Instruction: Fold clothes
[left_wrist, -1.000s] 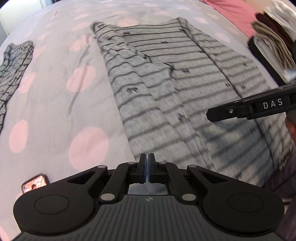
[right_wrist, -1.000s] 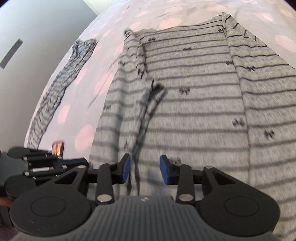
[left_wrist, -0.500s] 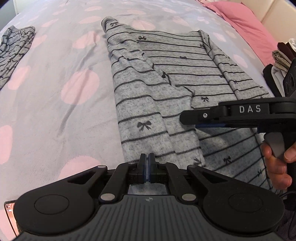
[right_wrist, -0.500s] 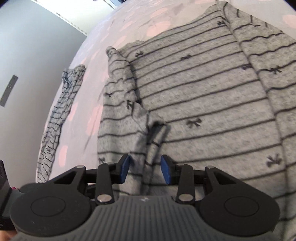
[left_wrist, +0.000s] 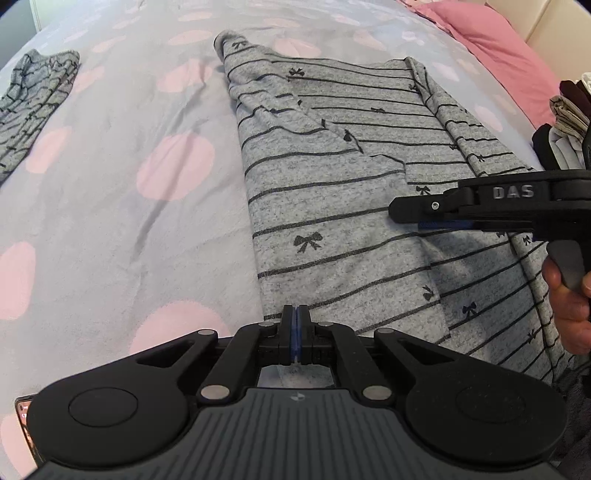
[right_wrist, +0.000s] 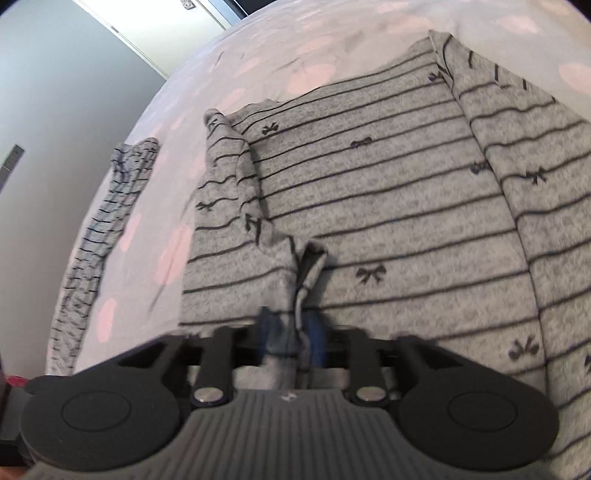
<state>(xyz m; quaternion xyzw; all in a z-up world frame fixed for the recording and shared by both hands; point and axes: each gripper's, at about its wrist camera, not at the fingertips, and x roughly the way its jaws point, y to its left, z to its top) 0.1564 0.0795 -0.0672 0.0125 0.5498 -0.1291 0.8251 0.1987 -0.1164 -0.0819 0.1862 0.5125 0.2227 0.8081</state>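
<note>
Left gripper (left_wrist: 294, 328): jaws fully closed at near hem of grey striped bow-print top (left_wrist: 332, 206); whether cloth pinched, cannot tell. Right gripper (right_wrist: 291, 332): jaws part open, bunched fold of top between blue pads, frame blurred. Top lies flat on polka-dot bedspread (left_wrist: 110, 206), side folded inward. Matching striped garment (left_wrist: 33, 96) apart, far left. Folded clothes stack (left_wrist: 565, 122) at right edge.

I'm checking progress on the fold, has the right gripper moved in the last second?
Yes. In the left wrist view the right gripper has pushed leftward over the striped top, away from the stack of clothes at the right edge.
</note>
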